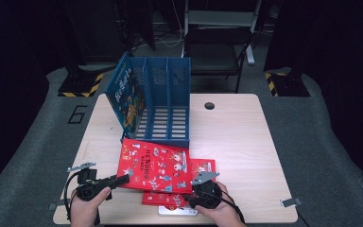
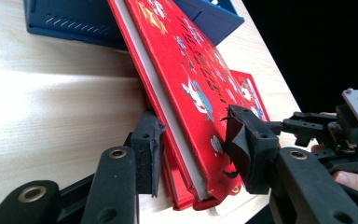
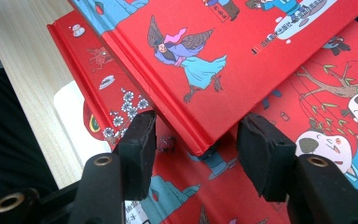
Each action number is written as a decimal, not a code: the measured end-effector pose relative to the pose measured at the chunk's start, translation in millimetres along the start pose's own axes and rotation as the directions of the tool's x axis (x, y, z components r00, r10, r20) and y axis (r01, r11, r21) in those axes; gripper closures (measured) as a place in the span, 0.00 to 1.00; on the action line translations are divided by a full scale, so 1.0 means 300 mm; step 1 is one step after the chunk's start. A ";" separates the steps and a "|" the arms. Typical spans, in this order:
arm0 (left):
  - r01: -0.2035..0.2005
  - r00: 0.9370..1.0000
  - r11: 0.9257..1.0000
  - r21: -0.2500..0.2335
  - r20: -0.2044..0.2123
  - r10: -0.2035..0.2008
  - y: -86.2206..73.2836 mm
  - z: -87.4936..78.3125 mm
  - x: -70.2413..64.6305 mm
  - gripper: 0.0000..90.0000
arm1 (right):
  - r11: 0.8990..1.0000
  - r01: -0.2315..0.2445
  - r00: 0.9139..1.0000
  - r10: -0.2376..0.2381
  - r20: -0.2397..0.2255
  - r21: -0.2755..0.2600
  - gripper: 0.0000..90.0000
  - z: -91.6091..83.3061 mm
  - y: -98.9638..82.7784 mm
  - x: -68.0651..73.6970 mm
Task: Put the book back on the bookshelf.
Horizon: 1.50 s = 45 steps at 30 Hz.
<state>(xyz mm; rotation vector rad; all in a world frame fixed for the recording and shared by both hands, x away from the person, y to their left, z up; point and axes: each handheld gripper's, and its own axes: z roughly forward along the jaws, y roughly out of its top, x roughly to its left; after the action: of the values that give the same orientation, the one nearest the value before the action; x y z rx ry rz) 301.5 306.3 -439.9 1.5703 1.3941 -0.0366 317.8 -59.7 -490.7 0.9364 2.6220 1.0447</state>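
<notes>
High view: red hardcover picture book [image 1: 154,165] lies tilted at the near middle of the table [image 1: 236,137], far edge propped against the front lip of the blue file rack [image 1: 166,101], near edge over a second red book [image 1: 203,166] lying flat. Something white [image 1: 177,211] lies under that one at the table's near edge.

Left gripper [image 1: 123,178] comes in at the book's near-left corner. Left gripper view: jaws straddle the board-and-page block [image 2: 177,116], one pad under the lower cover, one on the printed face; both look in contact, so I read it as clamped on the corner, not widely open. Right gripper [image 1: 199,185] sits at the near-right corner. Right gripper view: jaws part-open either side of the spine corner [image 3: 200,140], gaps visible on both sides, nothing gripped.

Handling, my judgement: stiff boards, will not flex; moderately heavy for a corner pinch, so it will tend to swing about the grip. Glossy cover, likely slippery. Better hold: deep over the spine or along an edge, both grippers sharing the load.

Room: blue book [image 1: 126,92] already leans in the rack's left slot; the other slots stand open. Bare table to the right, well apart from the books. Near table edge just behind both hands, so little margin for pulling back.
</notes>
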 end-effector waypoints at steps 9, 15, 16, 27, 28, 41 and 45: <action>-0.026 1.000 1.000 -0.003 0.008 0.026 0.010 -0.011 -0.021 0.66 | 1.000 0.003 1.000 -0.002 0.015 -0.016 0.54 0.001 -0.005 0.008; -0.039 0.999 0.999 -0.017 0.031 0.040 0.022 -0.029 -0.046 0.68 | 0.999 -0.022 1.000 0.022 -0.003 -0.031 0.54 0.001 -0.009 0.001; -0.052 0.998 0.999 -0.016 0.032 0.053 0.026 -0.034 -0.051 0.69 | 0.999 -0.023 1.000 0.023 -0.006 -0.031 0.54 0.001 -0.009 0.001; -0.117 0.993 0.993 -0.026 0.004 0.117 0.049 -0.053 -0.112 0.69 | 0.998 -0.050 0.998 0.049 -0.031 -0.045 0.55 0.003 -0.014 0.010; -0.120 0.993 0.992 -0.025 0.006 0.120 0.052 -0.055 -0.115 0.69 | 0.998 -0.052 0.998 0.050 -0.036 -0.045 0.55 0.003 -0.014 0.010; -0.176 0.984 0.984 -0.028 -0.001 0.176 0.079 -0.069 -0.174 0.71 | 0.996 -0.067 0.995 0.063 -0.074 -0.057 0.55 0.008 -0.016 0.012; -0.195 0.981 0.981 -0.026 0.003 0.195 0.087 -0.075 -0.185 0.72 | 0.996 -0.068 0.995 0.063 -0.080 -0.061 0.56 0.010 -0.016 0.017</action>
<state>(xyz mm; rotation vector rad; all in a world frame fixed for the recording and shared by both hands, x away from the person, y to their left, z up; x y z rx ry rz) 290.3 284.7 -379.2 1.6773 1.2260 0.0945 312.7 -57.5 -495.8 0.9934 2.6189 1.1957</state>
